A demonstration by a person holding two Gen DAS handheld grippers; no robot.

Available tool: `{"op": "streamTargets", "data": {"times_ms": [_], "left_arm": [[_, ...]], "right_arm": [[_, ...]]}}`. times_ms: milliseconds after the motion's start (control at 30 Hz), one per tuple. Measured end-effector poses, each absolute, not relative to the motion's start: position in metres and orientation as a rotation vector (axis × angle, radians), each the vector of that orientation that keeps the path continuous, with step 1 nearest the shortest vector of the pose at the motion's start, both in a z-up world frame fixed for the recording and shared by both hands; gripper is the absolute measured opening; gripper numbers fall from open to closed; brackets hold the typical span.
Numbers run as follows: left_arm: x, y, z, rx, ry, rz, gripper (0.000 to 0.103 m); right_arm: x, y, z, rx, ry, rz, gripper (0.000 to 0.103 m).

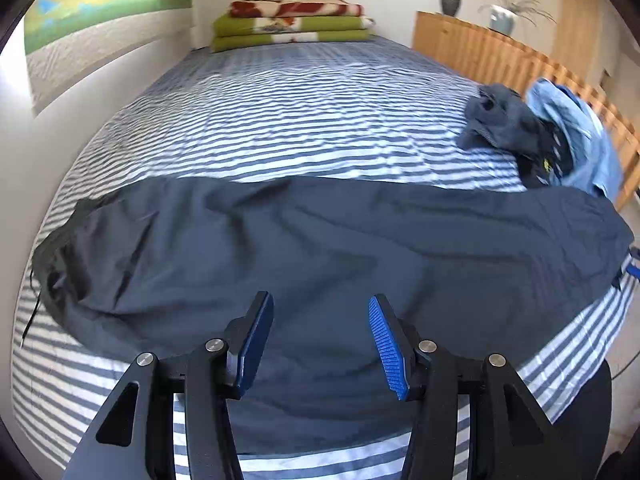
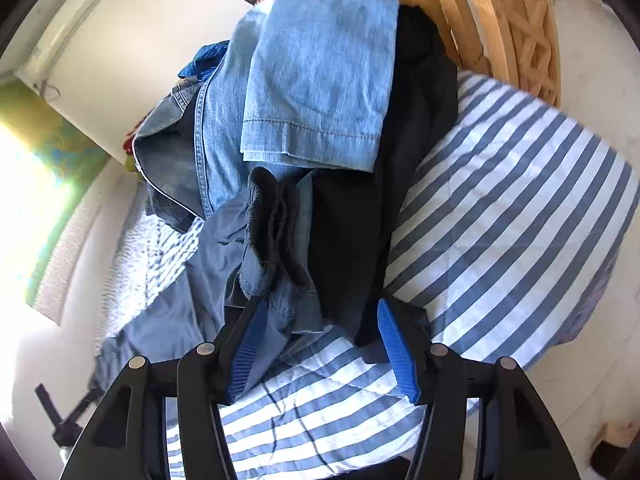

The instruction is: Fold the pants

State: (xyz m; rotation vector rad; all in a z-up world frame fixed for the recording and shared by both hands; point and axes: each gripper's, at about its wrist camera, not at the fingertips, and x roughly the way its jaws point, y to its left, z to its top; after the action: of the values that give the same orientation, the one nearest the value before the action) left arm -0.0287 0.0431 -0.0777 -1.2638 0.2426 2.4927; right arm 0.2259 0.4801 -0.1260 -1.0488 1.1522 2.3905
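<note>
Bed: a mattress under a blue-and-white striped sheet [image 1: 280, 120] was seen against a white wall.
Pants: dark navy, thin-fabric pants [image 1: 320, 232] were laid lengthwise across the near part of the bed, wrinkled, with the waistband at the left.
Left tongs [image 1: 321, 344]: held above the middle of the pants, blue pads apart, nothing clamped.
Right tongs [image 2: 320, 344]: held over the sheet at the foot of a clothes pile, pads apart, nothing gripped.
Clothes pile: light blue denim jeans [image 2: 316, 72] were heaped on black garments [image 2: 400, 152] by the bed's right edge.
Far end: folded green and red blankets [image 1: 292, 24] were stacked.
Beside bed: a wooden slatted frame [image 1: 480, 52] was seen.
</note>
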Motion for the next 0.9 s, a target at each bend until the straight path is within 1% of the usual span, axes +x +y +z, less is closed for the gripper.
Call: {"op": "streamTargets", "data": {"times_ms": [100, 167, 233, 333, 467, 500, 600, 667, 700, 767, 800, 900], "left_arm": [[-0.015, 0.095, -0.077, -1.237, 0.313, 2.410, 0.054], [-0.006, 0.120, -0.077, -1.224, 0.342, 2.376, 0.054], [0.002, 0.139, -0.077, -1.218, 0.367, 2.355, 0.054], [0.006, 0.150, -0.081, -1.235, 0.378, 2.344, 0.054], [0.006, 0.143, -0.090, -1.278, 0.375, 2.343, 0.054], [0.002, 0.137, -0.093, -1.290, 0.365, 2.340, 0.054], [-0.002, 0.125, -0.099, -1.302, 0.356, 2.346, 0.054], [-0.007, 0.115, -0.102, -1.314, 0.339, 2.355, 0.054], [-0.010, 0.109, -0.102, -1.321, 0.320, 2.359, 0.054], [-0.016, 0.096, -0.102, -1.328, 0.289, 2.375, 0.054], [-0.018, 0.088, -0.102, -1.328, 0.272, 2.385, 0.054], [-0.027, 0.061, -0.108, -1.357, 0.182, 2.390, 0.054]], "right_arm": [[0.227, 0.476, -0.130, -1.024, 1.265, 2.439, 0.056], [0.225, 0.474, -0.131, -1.006, 1.282, 2.462, 0.063], [0.218, 0.473, -0.133, -1.005, 1.306, 2.468, 0.064], [0.200, 0.471, -0.136, -1.008, 1.359, 2.455, 0.064], [0.179, 0.469, -0.131, -0.984, 1.329, 2.448, 0.064], [0.174, 0.468, -0.130, -1.002, 1.316, 2.442, 0.062], [0.166, 0.466, -0.132, -1.022, 1.258, 2.429, 0.050], [0.164, 0.470, -0.139, -1.036, 1.261, 2.386, 0.024], [0.166, 0.473, -0.141, -1.029, 1.288, 2.363, 0.019], [0.174, 0.475, -0.137, -0.991, 1.323, 2.348, 0.013], [0.176, 0.474, -0.131, -0.979, 1.299, 2.355, 0.013], [0.177, 0.456, -0.094, -0.939, 1.127, 2.444, 0.011]]}}
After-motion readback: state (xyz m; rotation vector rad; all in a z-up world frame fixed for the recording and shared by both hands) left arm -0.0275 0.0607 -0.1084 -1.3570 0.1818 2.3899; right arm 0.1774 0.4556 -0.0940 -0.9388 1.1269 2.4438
